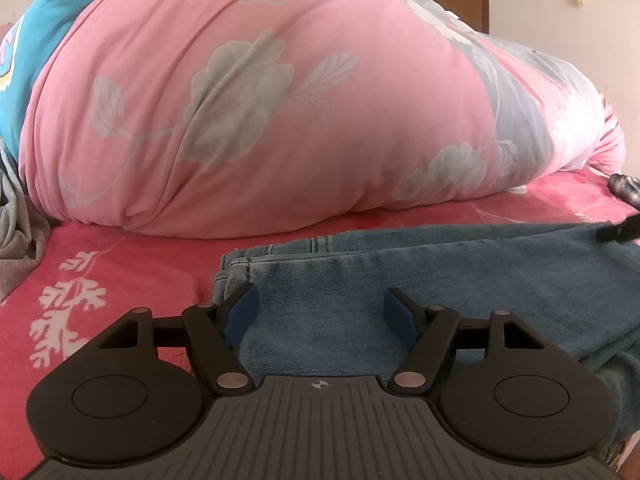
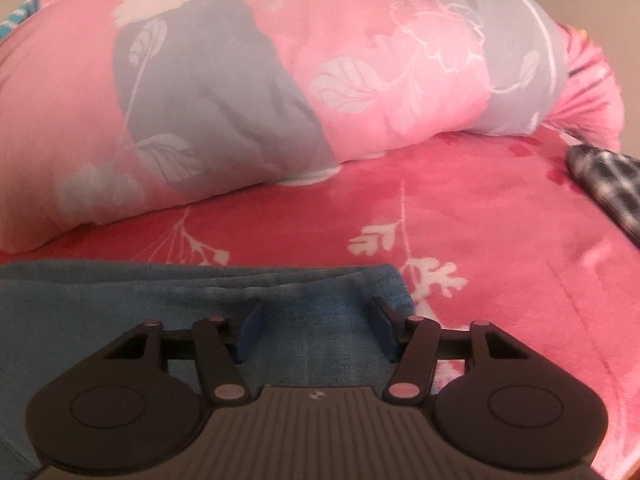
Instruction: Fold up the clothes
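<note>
A pair of blue jeans [image 1: 400,280] lies folded lengthwise on the red flowered bedsheet [image 1: 120,260]. My left gripper [image 1: 322,295] hovers low over the jeans' left end, jaws open, its blue pads [image 1: 242,314] wide apart with flat denim showing between them. In the right wrist view the jeans [image 2: 120,304] end just right of my right gripper [image 2: 317,305]. That gripper stands open over this end, its pads [image 2: 382,326] apart on either side of smooth denim, with no fabric pinched.
A bulky pink and grey flowered quilt [image 1: 260,100] fills the bed behind the jeans. A grey garment [image 1: 16,236] lies at the left and a teal one [image 1: 44,32] behind the quilt. A dark checked cloth [image 2: 608,184] lies at the right.
</note>
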`<state>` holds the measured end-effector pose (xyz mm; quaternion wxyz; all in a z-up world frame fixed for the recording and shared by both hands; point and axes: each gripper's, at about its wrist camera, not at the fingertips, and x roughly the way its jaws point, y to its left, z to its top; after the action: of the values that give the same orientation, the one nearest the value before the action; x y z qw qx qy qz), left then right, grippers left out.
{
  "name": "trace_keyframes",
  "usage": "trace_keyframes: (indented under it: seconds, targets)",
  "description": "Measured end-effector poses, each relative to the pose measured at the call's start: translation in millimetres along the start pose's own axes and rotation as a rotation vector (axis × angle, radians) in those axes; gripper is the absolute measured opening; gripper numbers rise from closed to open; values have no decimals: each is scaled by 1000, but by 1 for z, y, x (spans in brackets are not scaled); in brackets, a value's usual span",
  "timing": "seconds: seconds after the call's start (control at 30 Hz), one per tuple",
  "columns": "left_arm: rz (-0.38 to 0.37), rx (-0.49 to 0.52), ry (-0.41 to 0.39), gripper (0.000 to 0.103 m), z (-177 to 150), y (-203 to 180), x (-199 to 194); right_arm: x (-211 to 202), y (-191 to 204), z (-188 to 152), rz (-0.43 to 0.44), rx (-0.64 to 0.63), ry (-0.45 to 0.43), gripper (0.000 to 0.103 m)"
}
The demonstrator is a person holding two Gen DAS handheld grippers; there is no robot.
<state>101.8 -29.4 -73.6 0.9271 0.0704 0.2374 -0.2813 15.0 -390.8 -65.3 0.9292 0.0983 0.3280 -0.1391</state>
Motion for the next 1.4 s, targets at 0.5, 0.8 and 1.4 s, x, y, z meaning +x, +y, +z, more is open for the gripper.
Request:
trace_keyframes:
  seconds: [0.5, 0.8, 1.4]
  targets:
    - [-23, 24, -6, 70, -1, 3, -4, -19, 32, 10, 196, 64, 7, 42]
    - [-42, 23, -12, 70, -2, 6, -6, 17, 73, -2, 171, 30, 72, 38]
    - [-37, 16, -12, 71, -2, 4, -7, -21, 108, -25, 249, -5, -21, 44]
